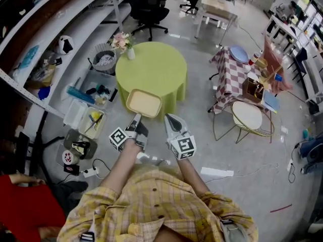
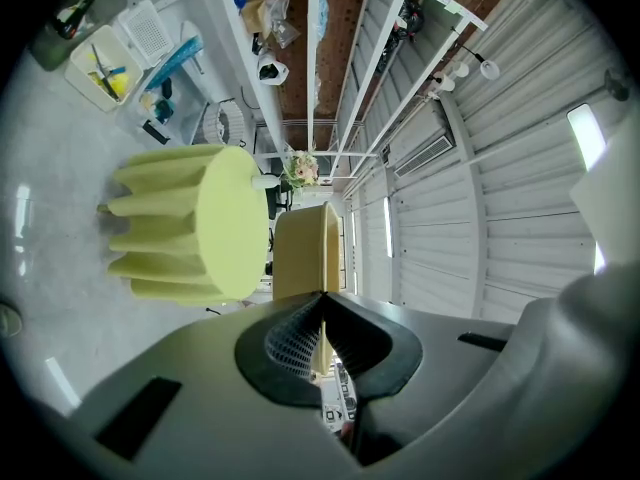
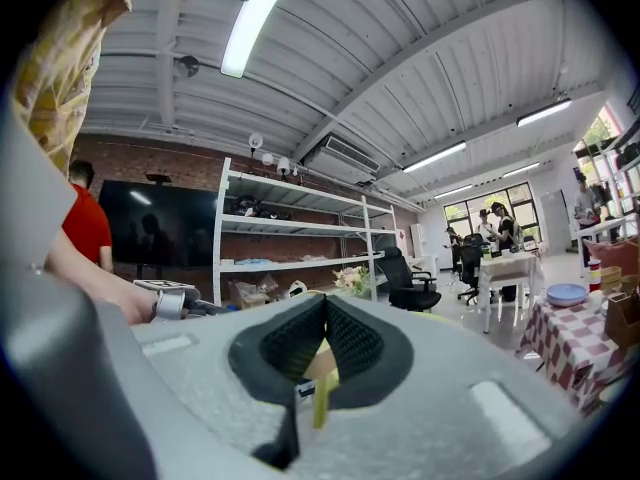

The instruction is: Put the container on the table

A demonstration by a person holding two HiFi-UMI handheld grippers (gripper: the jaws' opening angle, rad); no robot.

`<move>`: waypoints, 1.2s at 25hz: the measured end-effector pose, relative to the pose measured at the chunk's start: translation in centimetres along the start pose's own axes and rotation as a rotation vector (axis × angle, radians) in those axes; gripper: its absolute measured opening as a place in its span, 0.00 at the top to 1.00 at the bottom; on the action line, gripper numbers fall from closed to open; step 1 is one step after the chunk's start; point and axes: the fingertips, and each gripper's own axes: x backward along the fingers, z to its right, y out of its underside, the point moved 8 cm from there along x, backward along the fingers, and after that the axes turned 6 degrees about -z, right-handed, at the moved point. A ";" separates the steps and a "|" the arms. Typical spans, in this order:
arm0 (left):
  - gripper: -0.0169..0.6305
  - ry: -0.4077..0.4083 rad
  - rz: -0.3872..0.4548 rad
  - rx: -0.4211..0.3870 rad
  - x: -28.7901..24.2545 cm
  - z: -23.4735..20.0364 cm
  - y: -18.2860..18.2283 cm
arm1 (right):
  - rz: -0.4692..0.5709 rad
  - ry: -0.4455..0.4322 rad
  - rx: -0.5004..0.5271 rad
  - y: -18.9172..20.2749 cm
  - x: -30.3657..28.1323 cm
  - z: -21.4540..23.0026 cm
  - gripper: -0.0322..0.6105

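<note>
A shallow cream container (image 1: 144,103) hangs at the near edge of the round table with the lime-green cloth (image 1: 156,67). My left gripper (image 1: 136,119) is shut on its near rim. In the left gripper view the container (image 2: 305,251) shows edge-on, rising from the closed jaws of the left gripper (image 2: 321,298), with the green table (image 2: 215,233) just beside it. Whether it touches the tabletop I cannot tell. My right gripper (image 1: 169,118) hovers just right of the container, shut and holding nothing. In the right gripper view, the right gripper (image 3: 323,303) has its pads pressed together.
A small vase of flowers (image 1: 124,44) stands on the table's far left edge. White shelving (image 1: 55,39) and floor bins (image 1: 88,117) line the left. A checked table (image 1: 237,77) and round wire stool (image 1: 247,117) stand right. A person in red (image 1: 25,203) sits lower left.
</note>
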 end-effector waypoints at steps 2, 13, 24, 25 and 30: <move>0.95 -0.001 -0.002 -0.004 0.2 0.2 0.8 | 0.002 -0.001 0.000 0.1 0.3 0.4 0.95; 0.95 -0.013 0.002 0.002 -0.6 -0.8 2.4 | -0.015 -0.021 -0.022 1.3 0.4 1.9 0.95; 0.95 -0.008 0.017 0.018 -2.2 -1.1 -0.3 | -0.026 -0.029 -0.005 1.0 -3.0 2.0 0.95; 0.95 -0.011 0.013 0.016 -2.4 -1.2 -0.7 | -0.030 -0.031 -0.002 1.0 -3.5 2.0 0.95; 0.95 -0.017 0.005 0.015 -3.6 -2.1 -1.9 | -0.042 -0.026 0.000 1.1 -5.3 2.6 0.95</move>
